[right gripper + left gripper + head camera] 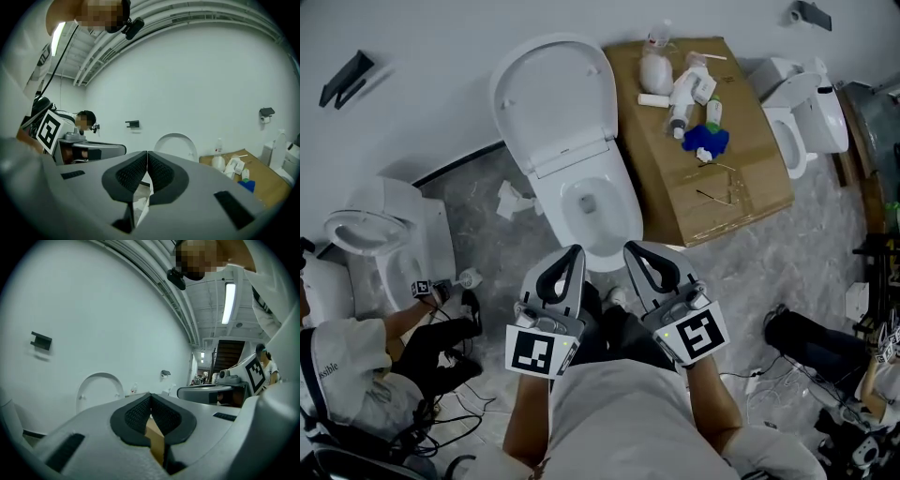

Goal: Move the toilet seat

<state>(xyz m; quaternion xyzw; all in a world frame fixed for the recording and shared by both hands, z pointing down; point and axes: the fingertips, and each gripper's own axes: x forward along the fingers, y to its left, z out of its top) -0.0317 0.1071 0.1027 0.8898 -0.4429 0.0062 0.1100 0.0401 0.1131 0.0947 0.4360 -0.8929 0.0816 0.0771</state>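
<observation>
Hovering at the front rim of the toilet bowl (598, 251), the left gripper (572, 255) and the right gripper (634, 251) are being held with fingers pressed together, nothing pinched. The toilet seat (553, 103) is being seen raised against the wall (422, 56), at the floor's (750, 272) far edge. A slam onto the bowl is being risked, should it be tipped by shut fingers and dropped.

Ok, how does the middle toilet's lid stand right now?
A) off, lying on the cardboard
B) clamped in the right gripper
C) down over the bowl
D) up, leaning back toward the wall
D: the toilet lid stands raised behind the open bowl, with the left gripper and right gripper shut and empty in front of it.
</observation>
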